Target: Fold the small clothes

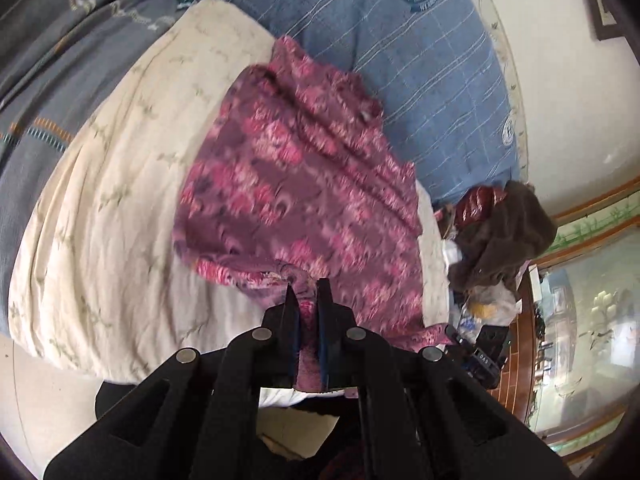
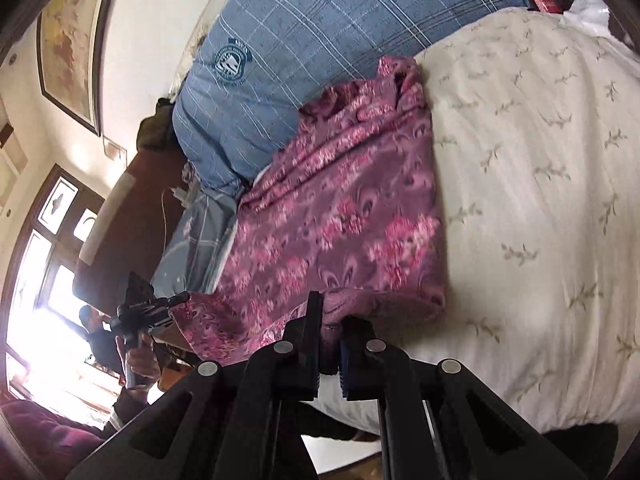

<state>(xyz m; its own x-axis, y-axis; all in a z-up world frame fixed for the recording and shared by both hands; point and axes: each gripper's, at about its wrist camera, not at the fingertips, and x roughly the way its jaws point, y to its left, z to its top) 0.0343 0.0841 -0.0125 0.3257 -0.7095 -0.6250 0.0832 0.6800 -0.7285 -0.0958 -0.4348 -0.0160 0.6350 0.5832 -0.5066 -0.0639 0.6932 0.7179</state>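
Note:
A pink and purple flowered garment lies spread on a cream bedcover. My left gripper is shut on the garment's near edge, with the cloth bunched between its fingers. In the right wrist view the same garment stretches away toward the blue pillow. My right gripper is shut on a folded near corner of the garment, lifted a little off the cream bedcover. The other gripper shows at the left, held by a hand, at the garment's other near corner.
A blue checked pillow lies beyond the garment, seen also as the blue pillow. A grey-blue blanket lies at the left. A brown furry heap and clutter sit off the bed's right edge. A window glares at the left.

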